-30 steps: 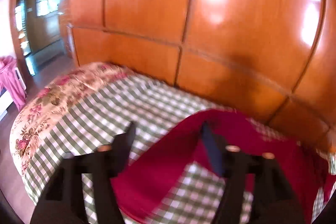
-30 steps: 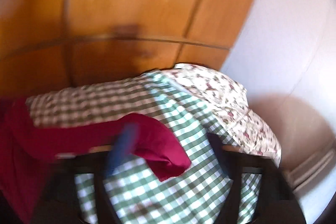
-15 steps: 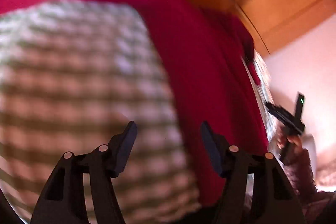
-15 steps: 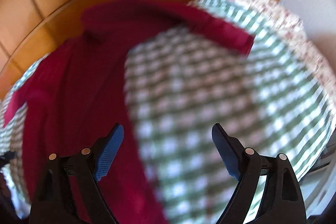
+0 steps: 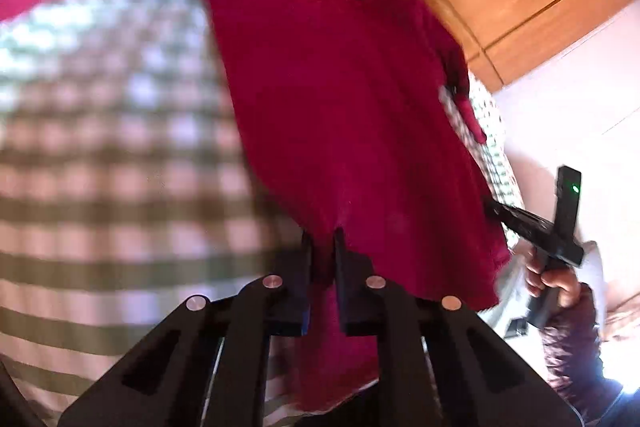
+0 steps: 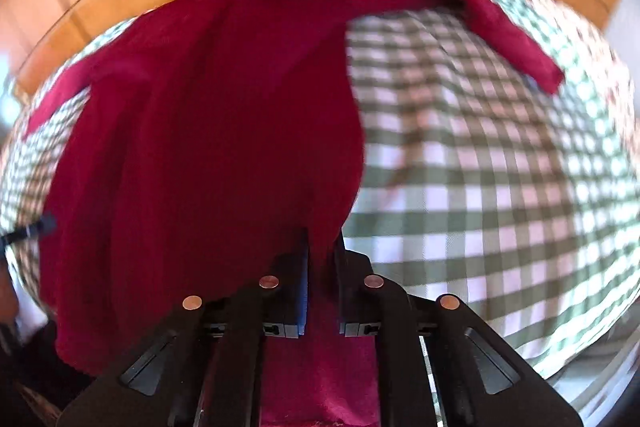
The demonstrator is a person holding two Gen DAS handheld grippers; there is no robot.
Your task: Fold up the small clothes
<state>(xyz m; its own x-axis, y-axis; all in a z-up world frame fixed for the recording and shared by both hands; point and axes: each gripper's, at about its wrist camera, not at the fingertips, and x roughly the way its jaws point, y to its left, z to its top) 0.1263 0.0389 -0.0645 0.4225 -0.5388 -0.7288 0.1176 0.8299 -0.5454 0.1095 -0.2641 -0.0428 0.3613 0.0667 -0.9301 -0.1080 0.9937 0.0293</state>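
Now | red garment [image 5: 344, 115] spread flat on checked bedspread [image 5: 112, 155], sleeve out | left gripper [image 5: 322, 251] just closed, pinching its hem | right gripper [image 6: 322, 247] likewise.

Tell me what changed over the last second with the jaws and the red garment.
Both grippers swung down from facing the wooden wall to the bed. The left gripper and right gripper have just closed their jaws, each now pinching the near edge of the red garment. The garment stays spread on the checked bedcover, sleeves out.
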